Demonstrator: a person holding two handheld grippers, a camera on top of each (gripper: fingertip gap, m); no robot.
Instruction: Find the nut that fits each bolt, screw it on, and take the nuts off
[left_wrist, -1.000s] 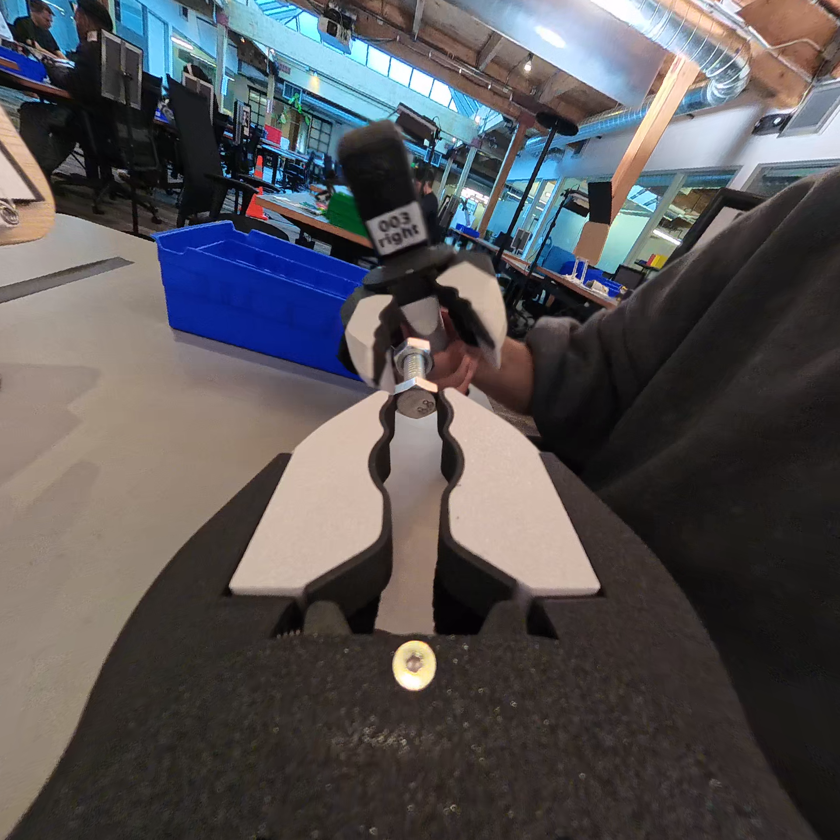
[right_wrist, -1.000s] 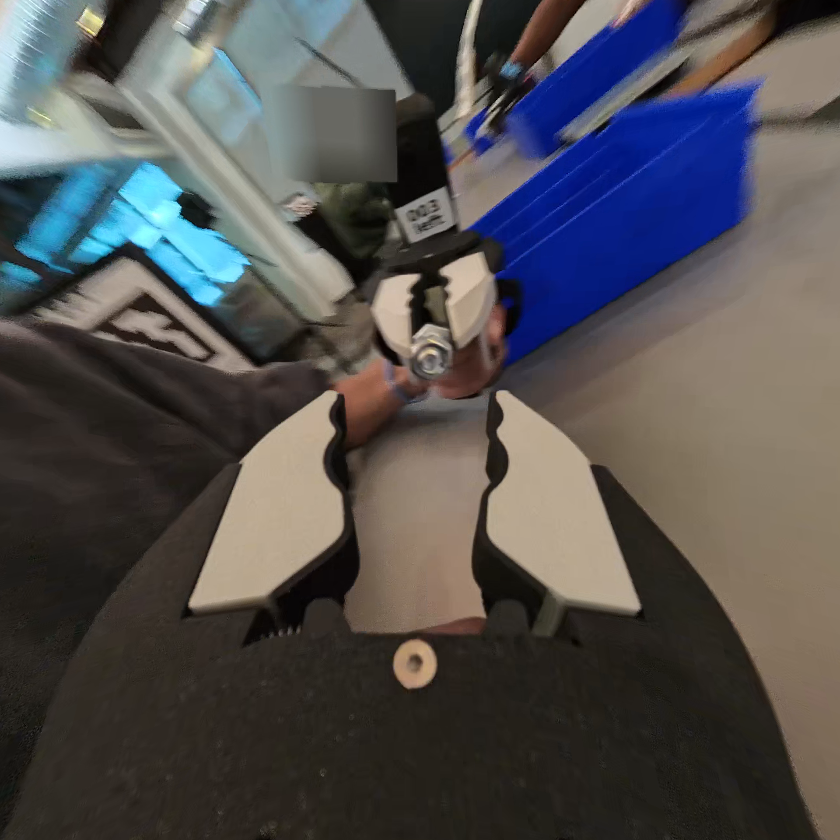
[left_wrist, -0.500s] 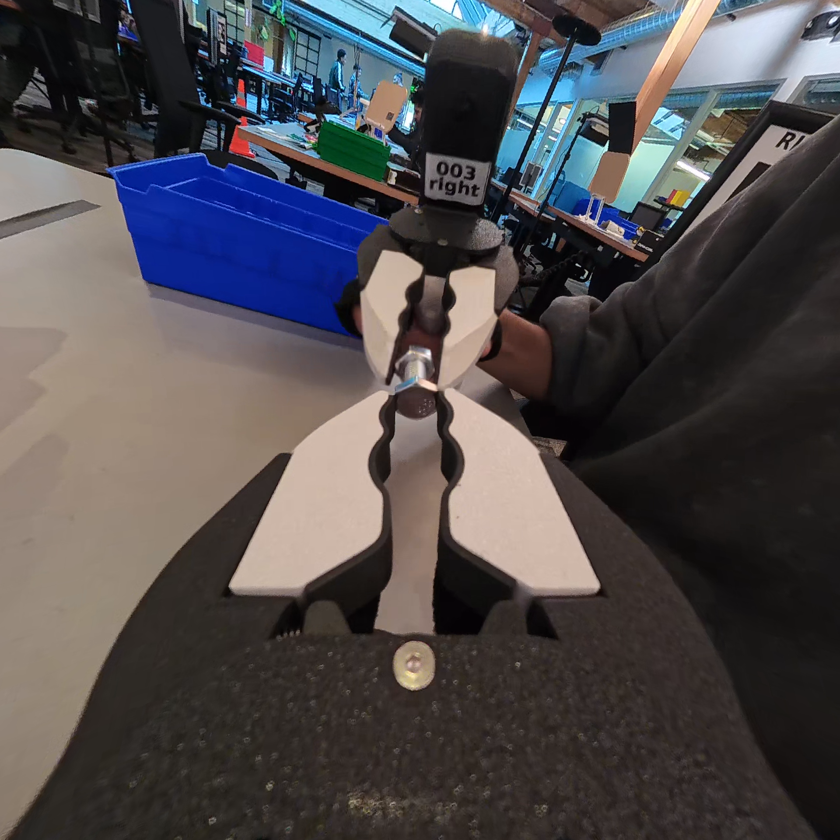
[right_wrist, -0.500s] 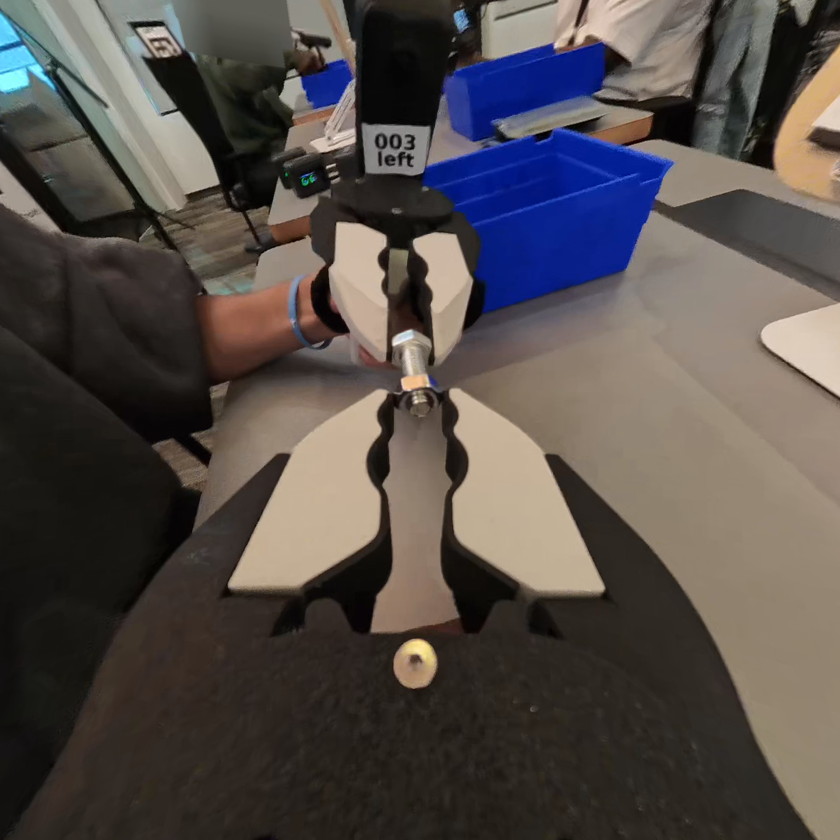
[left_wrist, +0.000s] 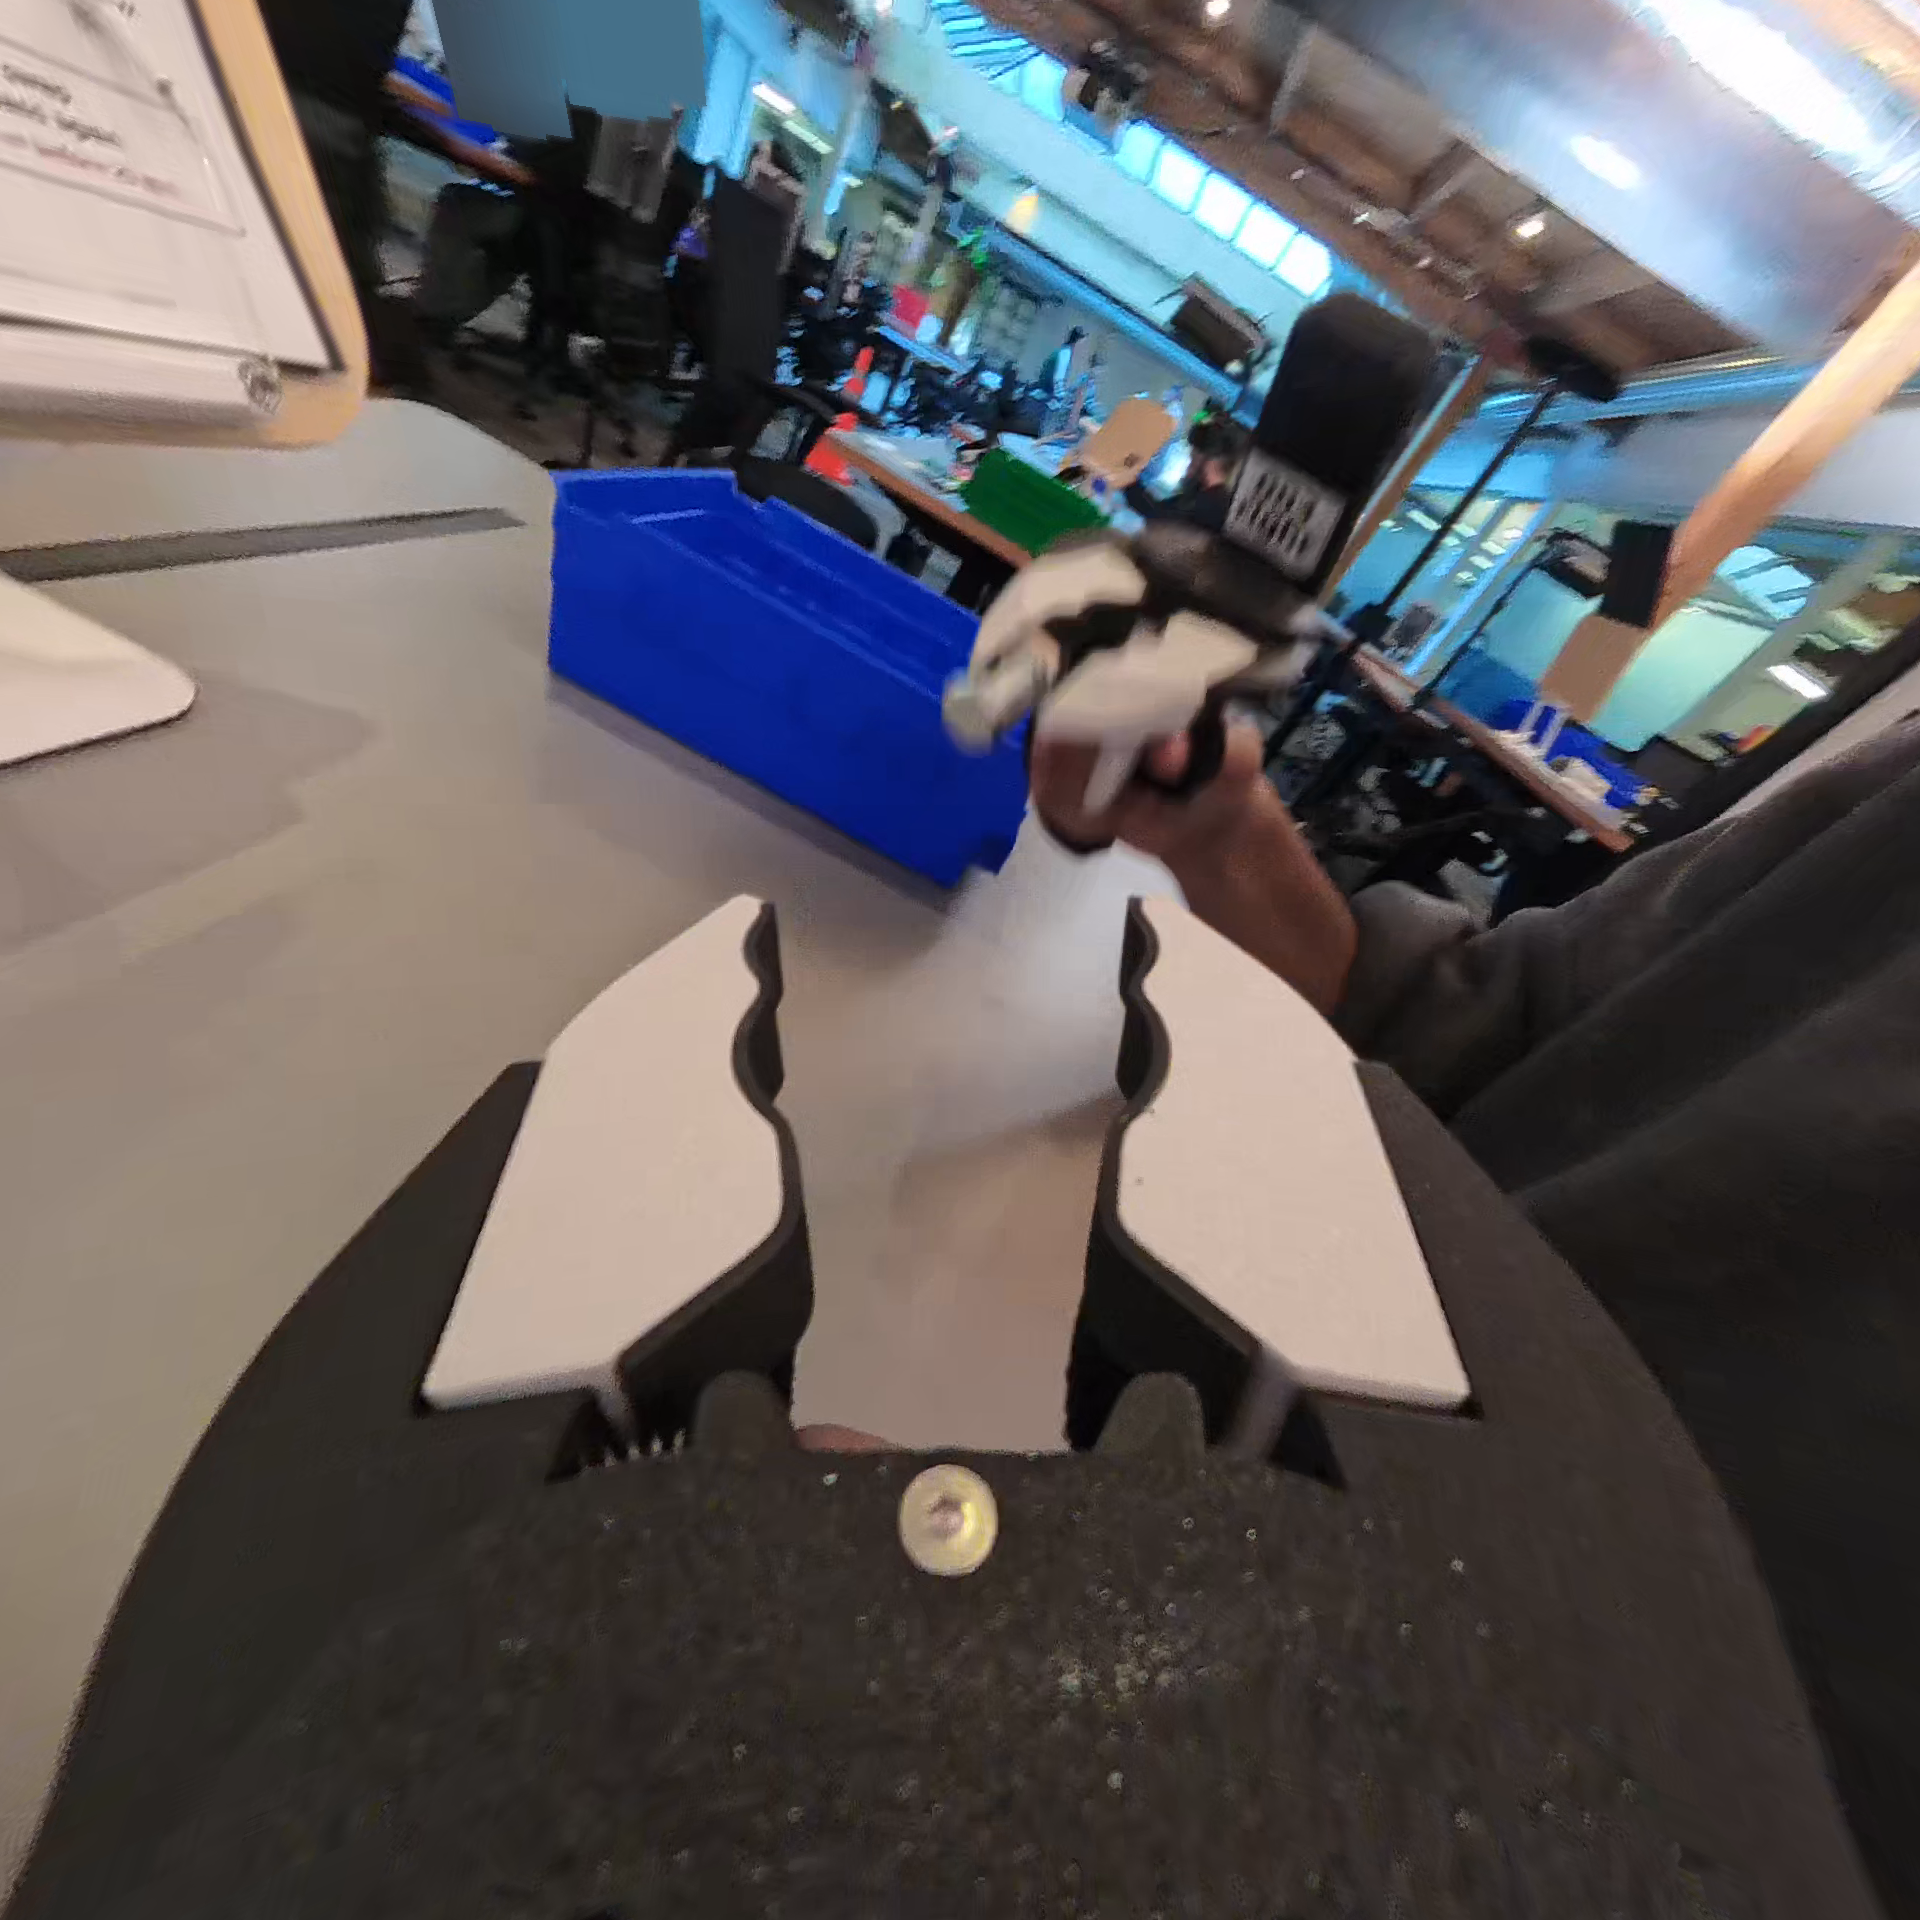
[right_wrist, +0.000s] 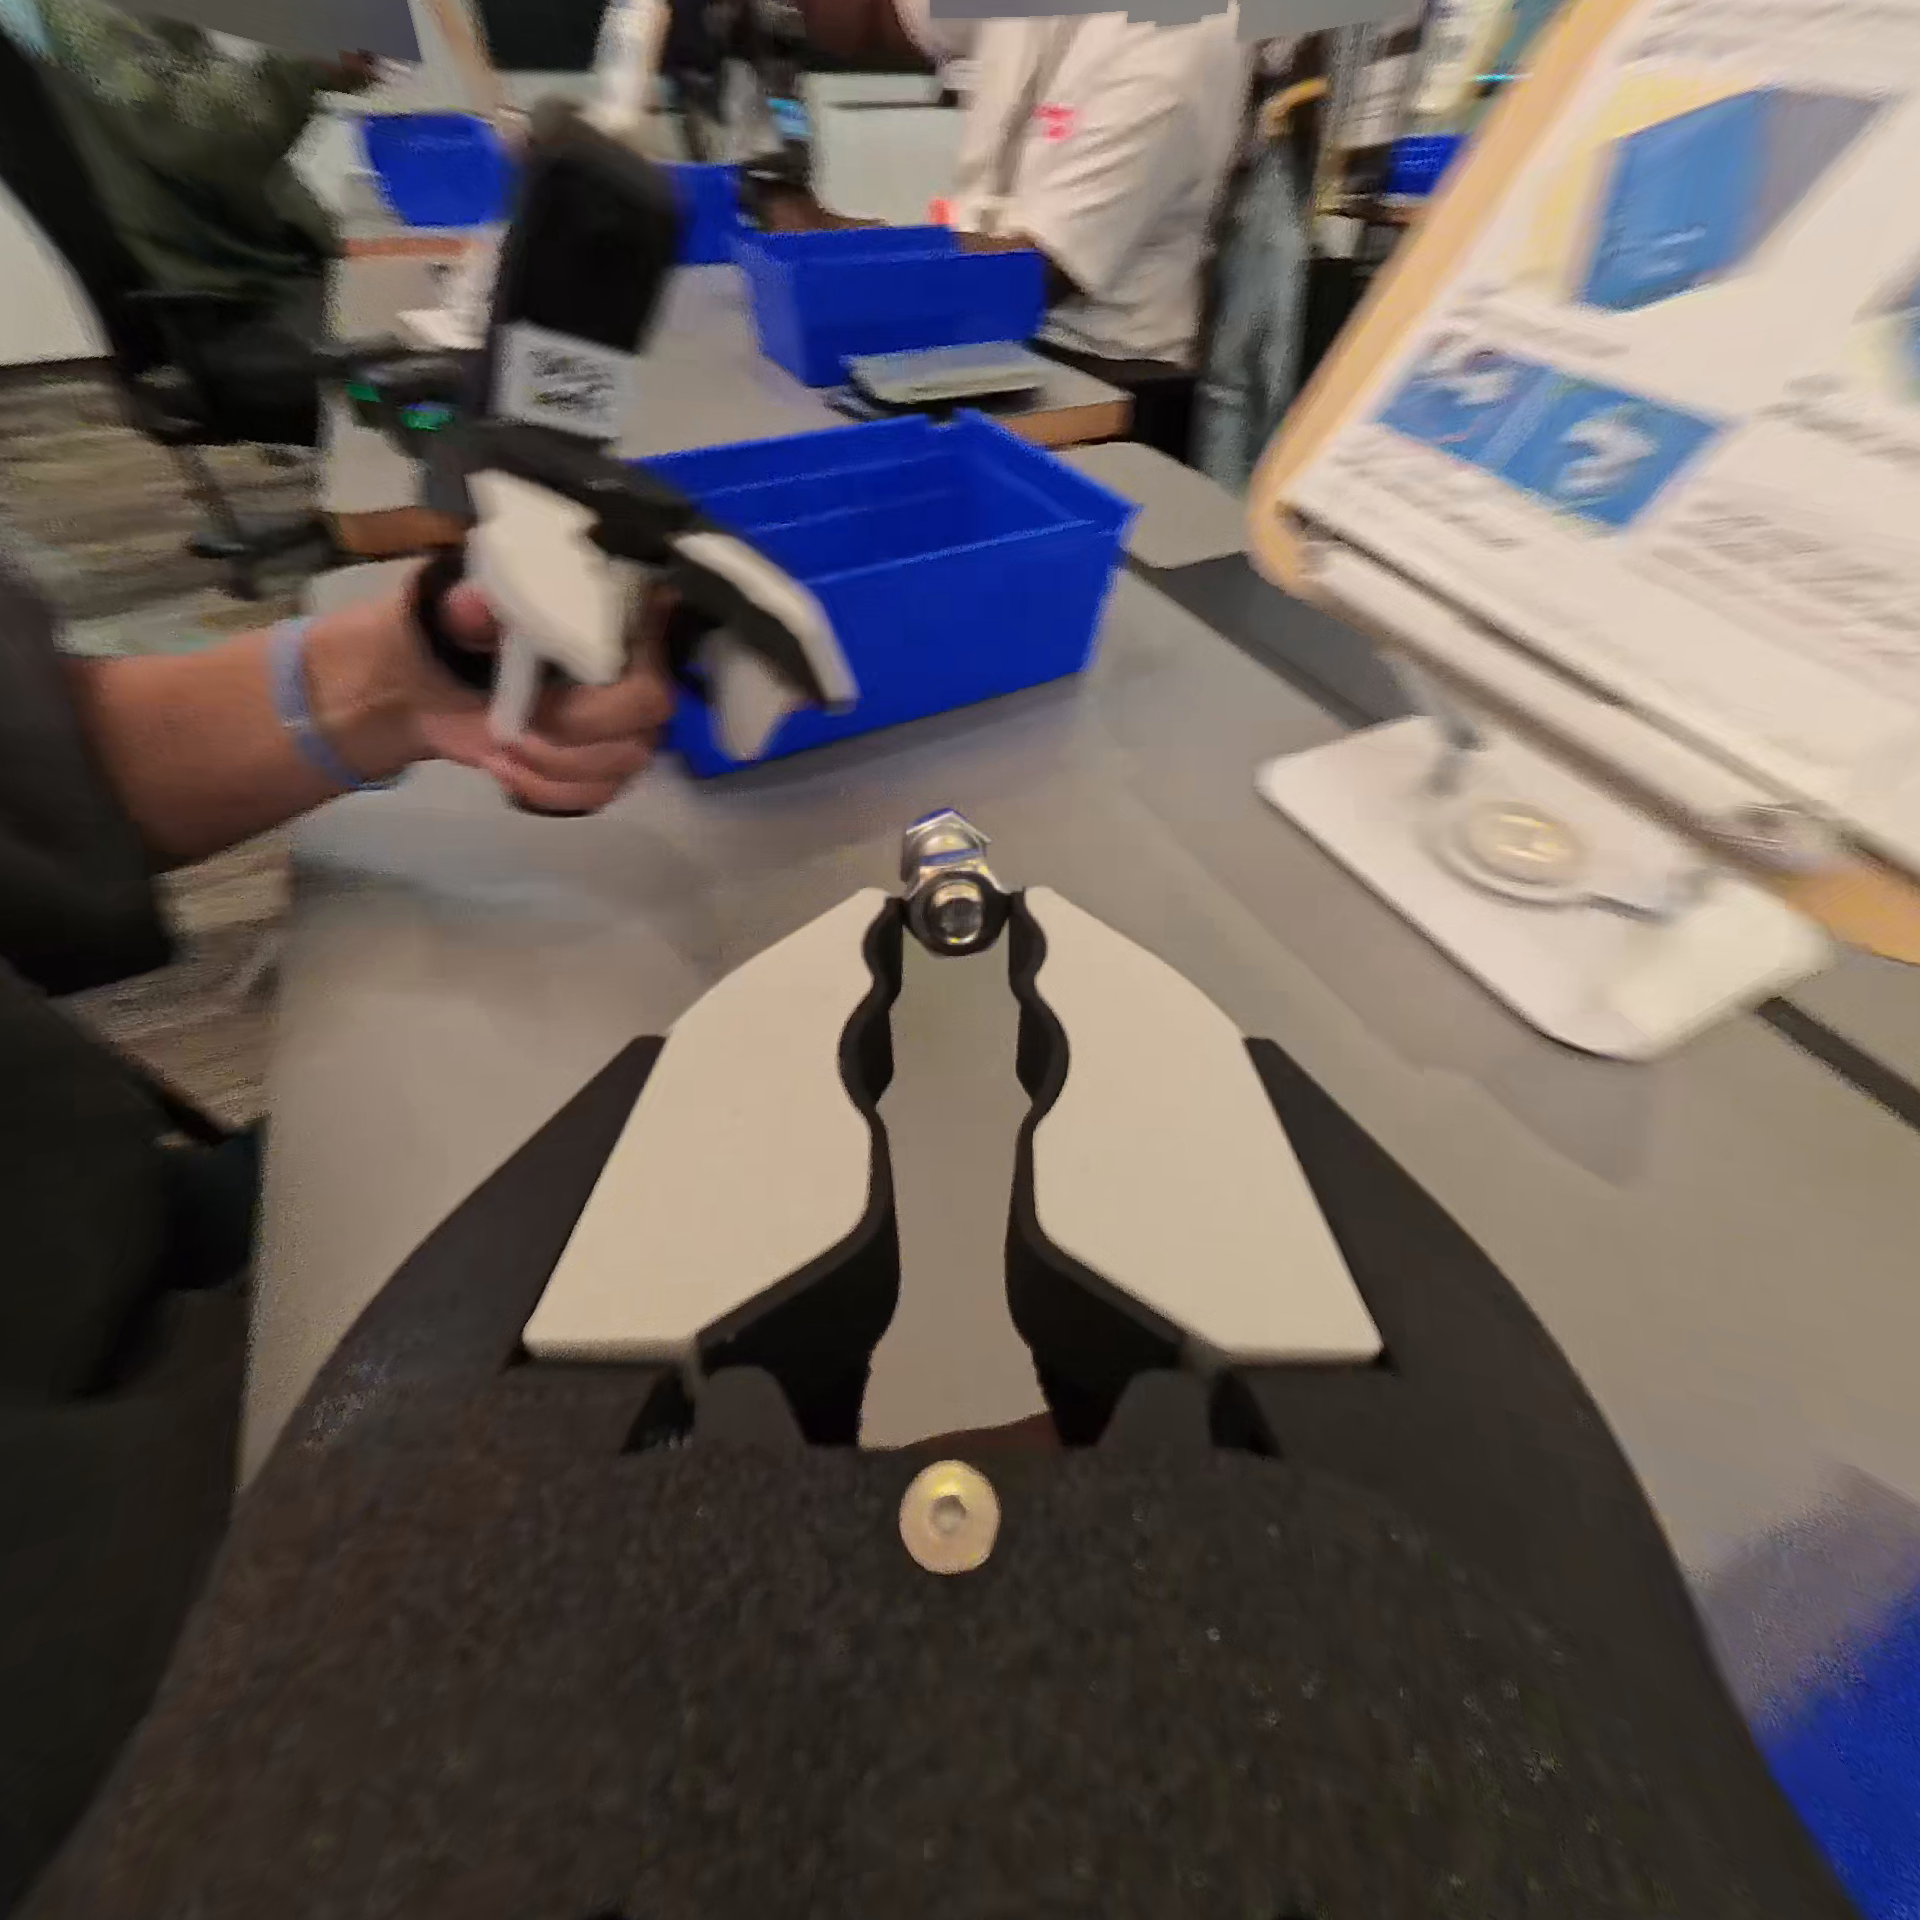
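The bolt (right_wrist: 951, 914) is a short, shiny steel piece seen end-on in the right wrist view, its round end facing the camera at about 12 o'clock from the view's centre. A silver hex nut (right_wrist: 943, 840) sits on its far part, just beyond, at 12 o'clock from the bolt's end. Both are raised above the grey table (right_wrist: 1195, 1039), pinched between the right gripper (right_wrist: 951, 912) tips.
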